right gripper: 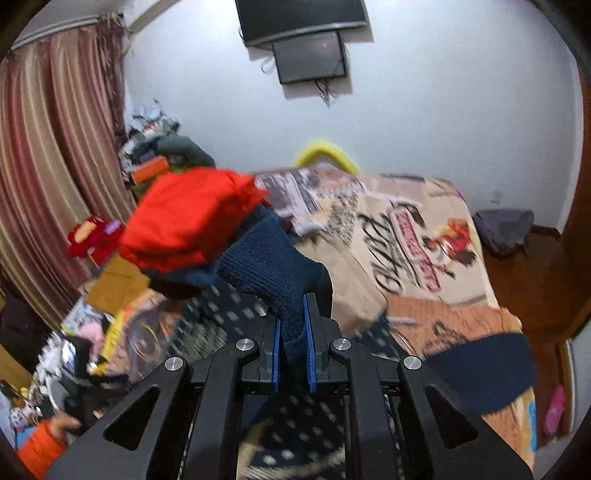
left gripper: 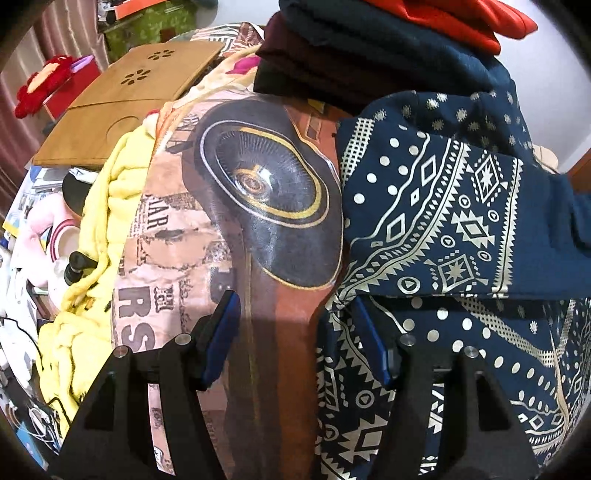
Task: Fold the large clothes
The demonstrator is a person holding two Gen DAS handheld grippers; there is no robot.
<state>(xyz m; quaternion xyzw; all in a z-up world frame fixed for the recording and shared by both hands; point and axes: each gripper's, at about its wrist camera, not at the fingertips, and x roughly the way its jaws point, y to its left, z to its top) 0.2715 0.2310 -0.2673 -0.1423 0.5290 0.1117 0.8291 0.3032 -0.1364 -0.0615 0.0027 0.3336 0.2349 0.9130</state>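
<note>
A navy garment with a white bandana print (left gripper: 443,221) lies partly folded on the printed bedspread (left gripper: 221,221). My left gripper (left gripper: 295,314) is open at the garment's left edge, with its right pad (left gripper: 373,343) against the cloth and its left pad (left gripper: 221,339) over the bedspread. My right gripper (right gripper: 293,332) is shut on a navy ribbed knit cuff (right gripper: 273,266) of the garment and holds it lifted. The printed navy cloth (right gripper: 221,317) shows blurred below it.
A stack of folded clothes, dark maroon (left gripper: 314,62), teal and red (left gripper: 461,22), sits at the back; the red one (right gripper: 184,221) shows in the right wrist view. A yellow blanket (left gripper: 92,258), a wooden lap tray (left gripper: 122,99) and clutter lie left. A wall screen (right gripper: 310,55) hangs beyond the bed.
</note>
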